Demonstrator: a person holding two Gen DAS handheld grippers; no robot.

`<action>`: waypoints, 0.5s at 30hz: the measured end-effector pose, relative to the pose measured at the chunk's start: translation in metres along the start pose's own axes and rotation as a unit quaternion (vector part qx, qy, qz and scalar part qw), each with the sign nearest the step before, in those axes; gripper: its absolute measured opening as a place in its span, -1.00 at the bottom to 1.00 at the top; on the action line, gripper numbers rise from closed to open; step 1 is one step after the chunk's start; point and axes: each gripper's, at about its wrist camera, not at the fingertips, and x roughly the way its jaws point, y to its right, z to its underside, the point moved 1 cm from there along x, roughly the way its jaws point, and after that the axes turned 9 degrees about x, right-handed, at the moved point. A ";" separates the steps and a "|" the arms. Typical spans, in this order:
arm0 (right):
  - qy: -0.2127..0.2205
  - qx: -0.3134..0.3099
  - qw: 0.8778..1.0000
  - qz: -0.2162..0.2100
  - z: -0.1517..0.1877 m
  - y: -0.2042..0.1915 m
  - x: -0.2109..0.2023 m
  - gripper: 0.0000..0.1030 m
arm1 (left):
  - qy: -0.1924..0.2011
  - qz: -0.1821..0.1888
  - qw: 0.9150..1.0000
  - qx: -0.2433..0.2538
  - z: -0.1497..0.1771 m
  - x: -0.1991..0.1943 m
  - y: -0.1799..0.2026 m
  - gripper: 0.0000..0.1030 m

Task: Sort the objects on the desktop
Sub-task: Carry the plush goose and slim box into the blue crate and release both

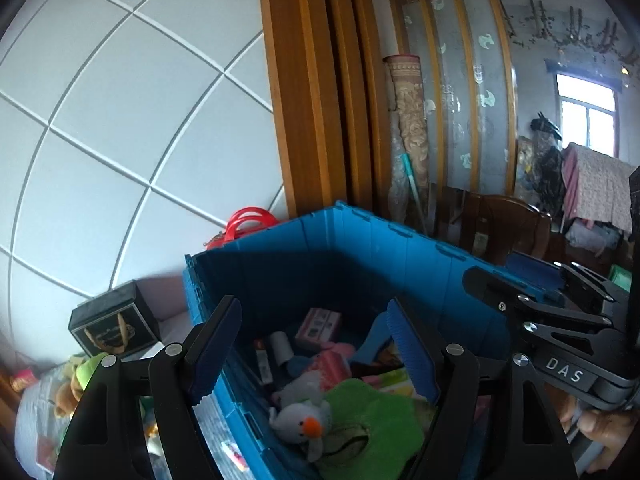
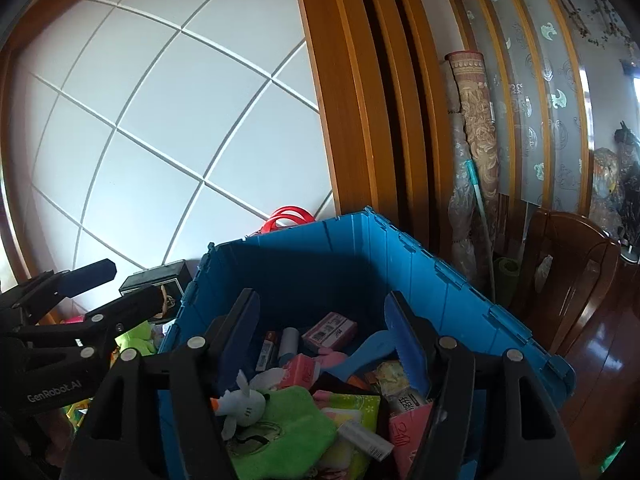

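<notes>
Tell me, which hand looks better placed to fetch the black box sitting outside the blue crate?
Probably the left. The left gripper hangs open at the blue crate's left wall, with the black box just beyond it. The right gripper sits farther over the crate.

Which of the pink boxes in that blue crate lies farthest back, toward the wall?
The pink box with a white barcode label, lying alone near the blue crate's back corner. The other pink packs sit nearer, beside the green cloth.

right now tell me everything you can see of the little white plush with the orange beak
The white plush bird is small, soft and knitted-looking, with an orange beak, a dark eye and small wings. It lies on its side inside the blue crate, resting on a green cloth, among small boxes. Neither tool touches it.
</notes>
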 end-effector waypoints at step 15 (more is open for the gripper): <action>0.032 -0.023 0.998 -0.048 0.027 -0.039 -0.045 0.25 | 0.031 -0.088 0.995 -0.019 0.040 -0.062 -0.030 0.47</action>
